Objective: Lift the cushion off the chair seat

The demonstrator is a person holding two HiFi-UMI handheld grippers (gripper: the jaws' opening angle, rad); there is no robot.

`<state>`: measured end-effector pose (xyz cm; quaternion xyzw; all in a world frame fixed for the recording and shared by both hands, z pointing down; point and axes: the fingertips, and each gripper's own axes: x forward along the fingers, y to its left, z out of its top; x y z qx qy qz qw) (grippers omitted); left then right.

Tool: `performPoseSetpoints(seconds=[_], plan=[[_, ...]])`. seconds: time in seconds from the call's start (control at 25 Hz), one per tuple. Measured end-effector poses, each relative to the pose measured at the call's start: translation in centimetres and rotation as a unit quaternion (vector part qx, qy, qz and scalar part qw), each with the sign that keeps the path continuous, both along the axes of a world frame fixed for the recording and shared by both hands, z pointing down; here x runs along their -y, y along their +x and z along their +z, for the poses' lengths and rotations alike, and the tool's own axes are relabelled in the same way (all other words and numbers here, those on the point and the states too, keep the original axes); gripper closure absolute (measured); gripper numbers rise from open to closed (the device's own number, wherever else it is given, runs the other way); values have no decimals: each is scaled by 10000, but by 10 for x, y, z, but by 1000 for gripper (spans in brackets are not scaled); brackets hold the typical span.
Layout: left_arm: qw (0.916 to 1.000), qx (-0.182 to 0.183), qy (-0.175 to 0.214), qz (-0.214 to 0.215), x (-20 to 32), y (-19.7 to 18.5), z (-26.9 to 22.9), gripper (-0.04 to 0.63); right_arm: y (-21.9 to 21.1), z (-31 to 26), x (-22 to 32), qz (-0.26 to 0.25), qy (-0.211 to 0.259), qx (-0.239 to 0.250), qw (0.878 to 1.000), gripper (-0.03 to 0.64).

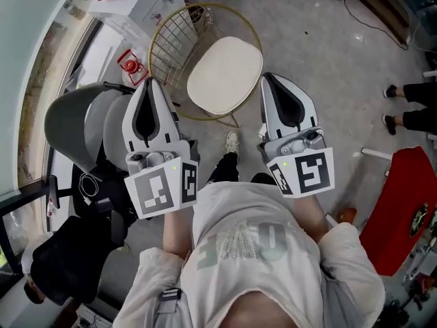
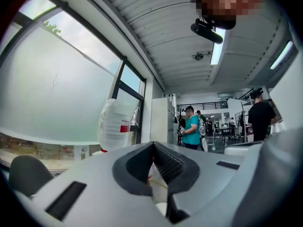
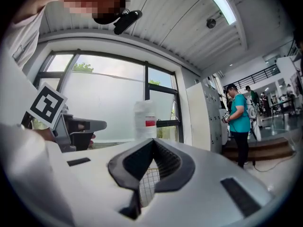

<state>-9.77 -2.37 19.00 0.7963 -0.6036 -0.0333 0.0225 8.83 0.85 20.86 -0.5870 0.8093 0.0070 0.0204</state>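
A cream cushion (image 1: 224, 74) lies on the seat of a round chair with a gold wire back (image 1: 171, 43), at the top middle of the head view. My left gripper (image 1: 151, 82) points at the chair's left side, its tips just short of the wire back. My right gripper (image 1: 268, 78) points at the chair's right side, its tips close beside the cushion's right edge. Both are shut, tips meeting, with nothing between them. In the left gripper view the left gripper (image 2: 153, 143) has its pads together. In the right gripper view the wire mesh (image 3: 147, 183) shows below the right gripper's (image 3: 153, 140) joined tips.
A grey office chair (image 1: 82, 125) stands close on the left, with a small red object (image 1: 130, 65) on the floor behind it. A red thing (image 1: 403, 210) and a person's feet (image 1: 403, 108) are at the right. A big water bottle (image 2: 116, 124), a white cabinet (image 2: 161, 119) and people (image 2: 191, 131) stand farther off.
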Motion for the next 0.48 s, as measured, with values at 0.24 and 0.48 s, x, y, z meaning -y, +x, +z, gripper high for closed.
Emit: performPoseSetpoints(seconds=[0.24, 0.48], plan=[[9996, -262, -76, -52, 45, -8, 9, 583, -3, 1, 43, 62, -79, -205, 9997, 603], [9994, -281, -50, -199, 68, -3, 5, 583, 5, -16, 69, -118, 105, -315, 9994, 603]])
